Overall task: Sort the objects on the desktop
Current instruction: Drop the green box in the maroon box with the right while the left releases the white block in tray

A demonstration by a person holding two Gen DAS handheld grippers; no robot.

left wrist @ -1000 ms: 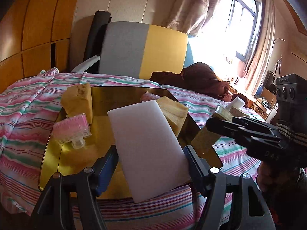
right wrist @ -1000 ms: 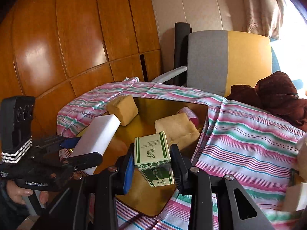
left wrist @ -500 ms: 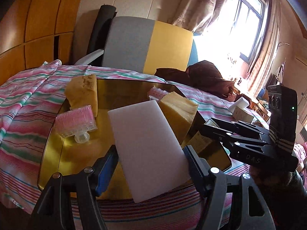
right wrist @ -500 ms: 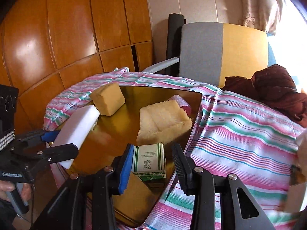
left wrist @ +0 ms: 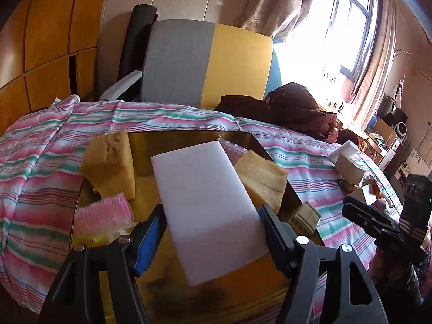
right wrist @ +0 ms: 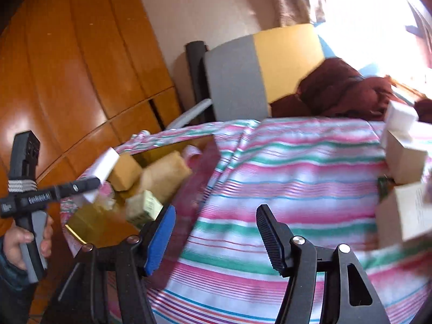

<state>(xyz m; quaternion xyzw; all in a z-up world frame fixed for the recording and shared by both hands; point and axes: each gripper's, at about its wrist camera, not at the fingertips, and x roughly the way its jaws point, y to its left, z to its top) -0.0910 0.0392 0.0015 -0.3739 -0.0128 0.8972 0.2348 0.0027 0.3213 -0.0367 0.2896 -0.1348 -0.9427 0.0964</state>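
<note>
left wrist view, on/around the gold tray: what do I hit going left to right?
pink brush → yellow sponge → white foam block held in the left gripper → second yellow sponge → green-print box → right gripper

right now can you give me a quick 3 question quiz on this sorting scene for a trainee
1. True or false: the left gripper holds the white foam block.
2. What lies between the right gripper fingers? A green-print box, B nothing, C sponge.
3. Fill in: the green-print box rests in the gold ____.

Key: 1 true; 2 B; 3 tray.
</note>
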